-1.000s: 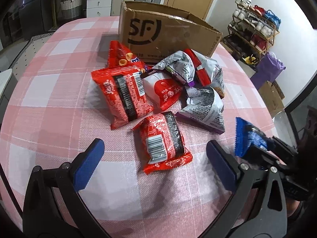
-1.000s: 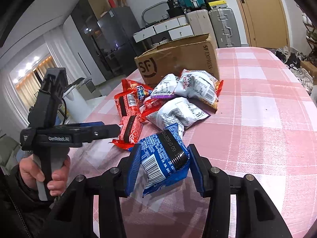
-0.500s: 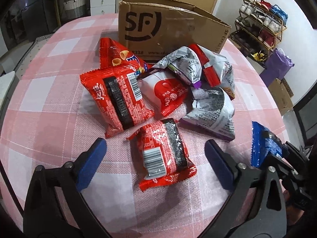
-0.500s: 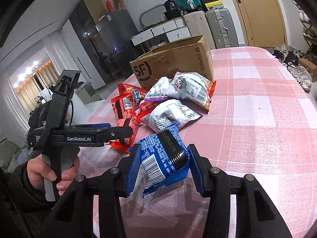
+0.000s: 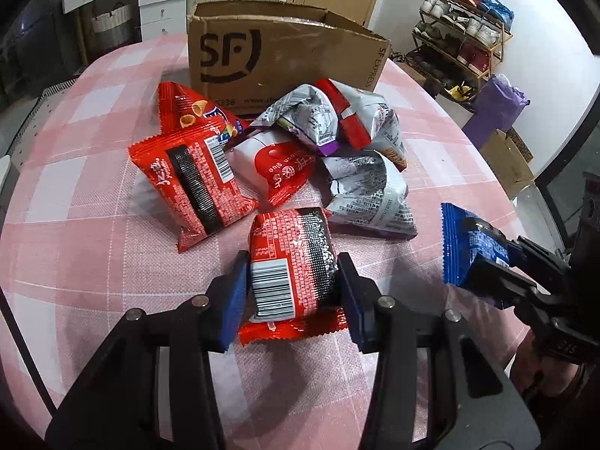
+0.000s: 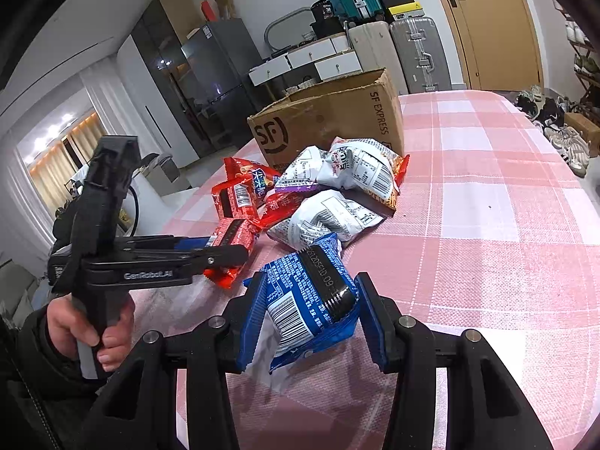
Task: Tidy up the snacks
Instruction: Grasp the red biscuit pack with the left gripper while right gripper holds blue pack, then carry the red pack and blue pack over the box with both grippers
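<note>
My left gripper [image 5: 294,292] is shut on a small red snack packet [image 5: 290,266] with a black stripe and a barcode, at the near edge of the snack pile on the table. My right gripper [image 6: 309,317] is shut on a blue snack packet [image 6: 311,300] and holds it above the table; it also shows at the right of the left wrist view [image 5: 472,251]. The pile holds a larger red packet [image 5: 193,183], a red-and-white packet [image 5: 281,168] and several silver bags [image 5: 367,191]. An open brown SF cardboard box [image 5: 285,56] stands behind the pile.
The table has a pink checked cloth [image 6: 487,225]. A shoe rack [image 5: 465,48] and purple bag [image 5: 495,105] stand beyond the table's right edge. Drawers, suitcases and a fridge [image 6: 221,71] stand behind the box.
My left gripper has moved forward and closed on the small red packet, which lay free between its open fingers before. My right gripper still holds the blue packet.
</note>
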Demonstrator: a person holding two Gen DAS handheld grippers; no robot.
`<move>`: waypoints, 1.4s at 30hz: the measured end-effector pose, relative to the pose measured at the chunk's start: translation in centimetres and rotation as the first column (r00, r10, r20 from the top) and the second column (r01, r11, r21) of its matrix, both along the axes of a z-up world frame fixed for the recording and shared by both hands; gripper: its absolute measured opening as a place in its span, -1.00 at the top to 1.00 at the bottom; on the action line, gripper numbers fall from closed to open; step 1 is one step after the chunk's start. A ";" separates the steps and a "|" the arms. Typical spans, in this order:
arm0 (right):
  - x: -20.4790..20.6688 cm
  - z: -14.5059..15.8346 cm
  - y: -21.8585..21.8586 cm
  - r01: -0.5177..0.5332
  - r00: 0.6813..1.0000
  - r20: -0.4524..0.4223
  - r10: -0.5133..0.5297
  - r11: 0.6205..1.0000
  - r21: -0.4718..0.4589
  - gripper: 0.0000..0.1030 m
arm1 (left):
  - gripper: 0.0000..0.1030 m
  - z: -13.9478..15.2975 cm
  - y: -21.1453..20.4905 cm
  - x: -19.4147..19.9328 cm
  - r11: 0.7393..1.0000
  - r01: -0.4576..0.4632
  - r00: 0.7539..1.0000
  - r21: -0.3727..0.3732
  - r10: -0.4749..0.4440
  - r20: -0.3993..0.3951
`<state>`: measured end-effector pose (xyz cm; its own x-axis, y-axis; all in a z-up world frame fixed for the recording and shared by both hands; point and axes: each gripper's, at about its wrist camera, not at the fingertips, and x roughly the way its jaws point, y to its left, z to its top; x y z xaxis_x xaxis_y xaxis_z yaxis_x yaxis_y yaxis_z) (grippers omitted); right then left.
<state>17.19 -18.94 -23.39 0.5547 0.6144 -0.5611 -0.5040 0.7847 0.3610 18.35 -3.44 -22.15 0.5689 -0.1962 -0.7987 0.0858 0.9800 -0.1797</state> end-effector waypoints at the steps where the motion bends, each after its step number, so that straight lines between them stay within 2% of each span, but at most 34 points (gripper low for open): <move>1: 0.0 0.1 0.1 0.000 1.000 0.003 0.000 1.000 -0.001 0.08 | 0.18 0.1 0.0 -0.1 1.000 -0.004 1.000 -0.003 0.004 0.004; 9: -0.8 1.0 0.5 0.000 1.000 0.026 0.000 1.000 -0.005 0.08 | 0.18 1.1 0.8 -1.0 1.000 -0.012 0.999 -0.027 0.013 0.030; 22: -0.8 3.5 1.7 -0.021 0.998 0.062 0.021 1.000 0.001 0.08 | 0.18 4.5 3.3 -3.6 0.999 -0.021 0.995 -0.047 0.025 0.091; 28: -0.8 5.8 2.3 -0.025 0.993 0.113 0.027 1.000 -0.016 0.08 | 0.18 7.4 4.1 -4.9 0.999 -0.002 0.990 -0.037 0.008 0.142; 36: -0.1 8.7 3.0 -0.042 0.989 0.142 0.040 0.999 0.011 0.08 | 0.18 11.3 4.4 -6.6 0.999 0.028 0.981 -0.022 -0.023 0.195; 42: -0.2 11.6 3.5 -0.042 0.981 0.190 0.041 0.999 0.005 0.08 | 0.18 14.9 5.0 -7.1 0.996 0.047 0.976 -0.073 -0.030 0.216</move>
<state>16.95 -15.40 -11.77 0.6246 0.6436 -0.4424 -0.5962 0.7588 0.2621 11.28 1.55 -7.29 0.7161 -0.2773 -0.6405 0.1678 0.9592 -0.2276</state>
